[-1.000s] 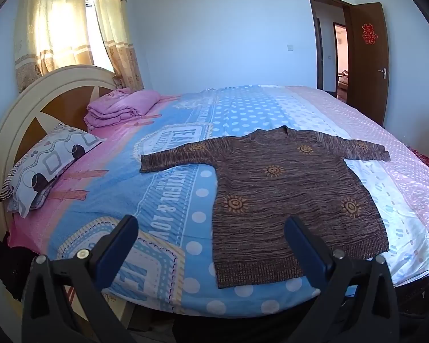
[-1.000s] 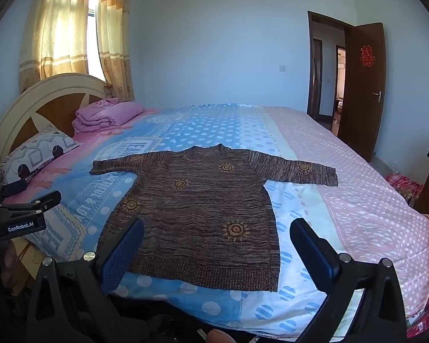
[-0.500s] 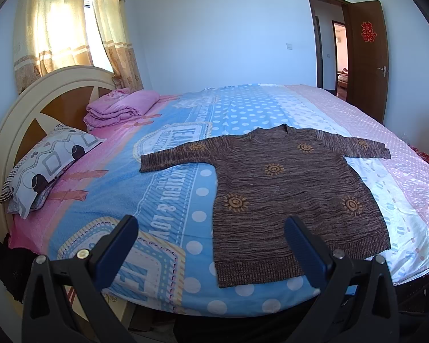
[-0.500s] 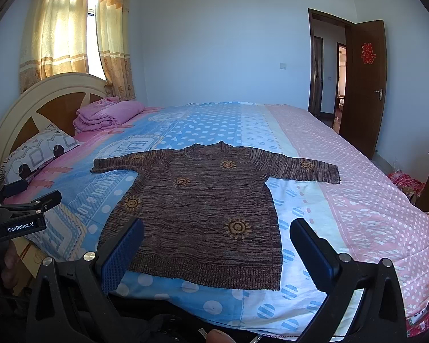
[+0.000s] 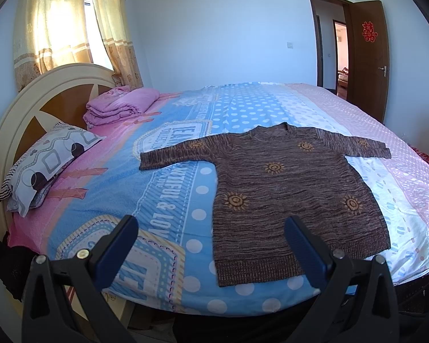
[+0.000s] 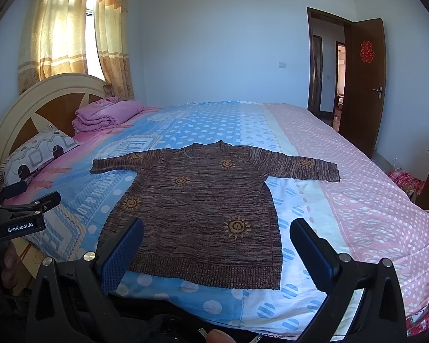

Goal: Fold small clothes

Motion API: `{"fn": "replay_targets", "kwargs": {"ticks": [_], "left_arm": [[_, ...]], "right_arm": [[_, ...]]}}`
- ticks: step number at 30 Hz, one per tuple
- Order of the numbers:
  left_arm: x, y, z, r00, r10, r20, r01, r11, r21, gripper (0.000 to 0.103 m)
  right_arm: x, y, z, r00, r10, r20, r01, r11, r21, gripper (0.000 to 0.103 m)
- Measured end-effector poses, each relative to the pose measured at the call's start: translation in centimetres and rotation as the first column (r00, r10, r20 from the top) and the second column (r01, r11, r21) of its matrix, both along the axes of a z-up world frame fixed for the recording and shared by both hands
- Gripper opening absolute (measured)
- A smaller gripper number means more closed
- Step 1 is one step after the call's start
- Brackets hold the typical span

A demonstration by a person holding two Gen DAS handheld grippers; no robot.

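Only the right wrist view shows the left hand-held gripper (image 6: 28, 191) from outside, a black clamp marked GenRobot.AI off to the left of the right hand-held gripper (image 6: 216, 238), with fingers of the person's hand (image 6: 8, 265) below it; the left wrist view catches just a dark tip of the right one at its far right edge. Both hand-held grippers stand wide apart and grip nothing: the left hand-held gripper (image 5: 210, 233) hovers short of the bed's near edge, as does the right. The brown knitted sweater with orange sun motifs (image 5: 283, 188) lies flat, sleeves spread, on the blue, white and pink dotted bedspread (image 5: 168, 200), ahead and to the right of the left hand-held gripper, straight ahead of the right one, its hem nearest. Far ahead to the left sit a folded pink blanket (image 5: 120, 108), a grey patterned pillow (image 5: 48, 163) and the cream and brown headboard (image 5: 23, 108); far right, an open brown door (image 6: 363, 83)
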State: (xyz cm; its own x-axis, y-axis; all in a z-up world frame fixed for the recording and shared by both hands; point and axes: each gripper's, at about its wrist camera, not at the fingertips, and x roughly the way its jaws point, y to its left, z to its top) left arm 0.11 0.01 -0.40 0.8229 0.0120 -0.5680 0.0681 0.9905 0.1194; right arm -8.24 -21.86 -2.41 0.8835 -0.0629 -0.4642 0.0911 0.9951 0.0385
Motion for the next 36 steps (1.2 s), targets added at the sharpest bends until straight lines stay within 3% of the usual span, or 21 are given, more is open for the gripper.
{"fn": "replay_targets", "kwargs": {"ticks": [36], "left_arm": [[-0.01, 0.21, -0.50, 1.000, 0.004, -0.005, -0.004, 1.000, -0.004, 0.103]], "right_arm": [[-0.11, 0.33, 0.01, 1.000, 0.009, 0.000, -0.009, 1.000, 0.001, 0.102]]}}
